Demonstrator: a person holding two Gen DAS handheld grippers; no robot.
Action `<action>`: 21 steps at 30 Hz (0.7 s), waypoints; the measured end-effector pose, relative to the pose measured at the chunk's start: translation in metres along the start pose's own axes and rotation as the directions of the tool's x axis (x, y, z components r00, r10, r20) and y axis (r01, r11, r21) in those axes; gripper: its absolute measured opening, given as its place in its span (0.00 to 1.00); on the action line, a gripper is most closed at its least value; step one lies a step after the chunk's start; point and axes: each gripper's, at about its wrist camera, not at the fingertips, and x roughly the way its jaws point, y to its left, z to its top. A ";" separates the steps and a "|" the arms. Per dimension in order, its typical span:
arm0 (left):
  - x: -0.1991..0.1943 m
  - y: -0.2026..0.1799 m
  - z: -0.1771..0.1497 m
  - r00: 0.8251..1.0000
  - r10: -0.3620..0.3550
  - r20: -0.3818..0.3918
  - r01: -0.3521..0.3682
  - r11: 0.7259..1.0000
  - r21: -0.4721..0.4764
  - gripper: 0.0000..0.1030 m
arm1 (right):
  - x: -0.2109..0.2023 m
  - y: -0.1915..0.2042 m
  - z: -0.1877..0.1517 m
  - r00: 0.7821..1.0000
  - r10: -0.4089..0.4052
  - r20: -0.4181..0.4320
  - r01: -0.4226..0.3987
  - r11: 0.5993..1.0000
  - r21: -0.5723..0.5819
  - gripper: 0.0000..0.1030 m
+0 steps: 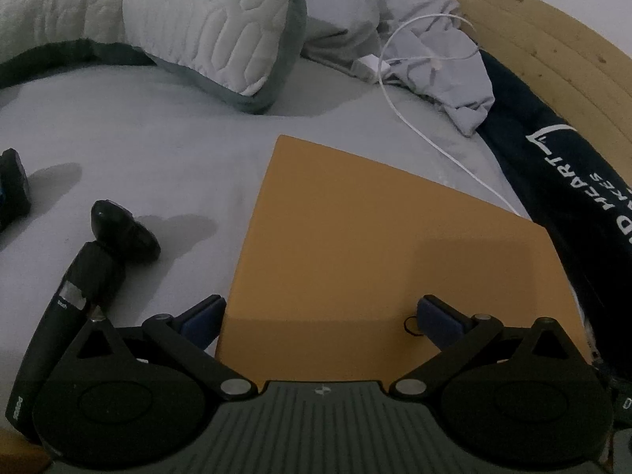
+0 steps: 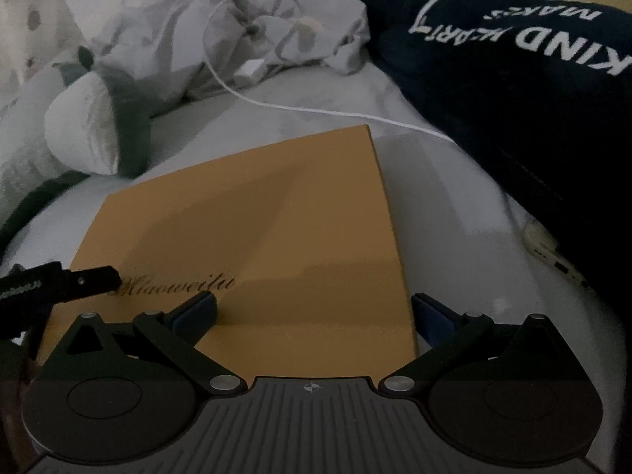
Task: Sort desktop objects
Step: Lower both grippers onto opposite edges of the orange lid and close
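Grey sheet covers the bed, which carries everything here. At its far edge lie a quilted pillow and a crumpled grey cloth, and along the right edge a dark blue garment with white letters.

Next in size is the flat tan box. It lies in the middle of the bed, directly in front of both grippers. In the right wrist view it shows a printed script word near its near left corner. A white cable runs from the cloth down past the far right corner of the box.

Smaller is the black electric shaver, on the sheet just beside the left edge of the box. Its long axis points away from the person, with the head at the far end.

The left gripper is spread wide and holds nothing; its left finger is at the left edge of the box, the right finger over the lid. The right gripper is also wide apart and empty, reaching across the right edge of the box. I judge the left gripper is nearer to the shaver, so it would need to go left and close across the handle.
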 end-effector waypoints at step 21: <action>-0.113 -0.031 0.018 0.998 -0.021 0.063 0.022 0.999 -0.024 1.00 | -0.134 0.034 0.029 0.997 -0.033 0.071 0.036 0.998 -0.049 1.00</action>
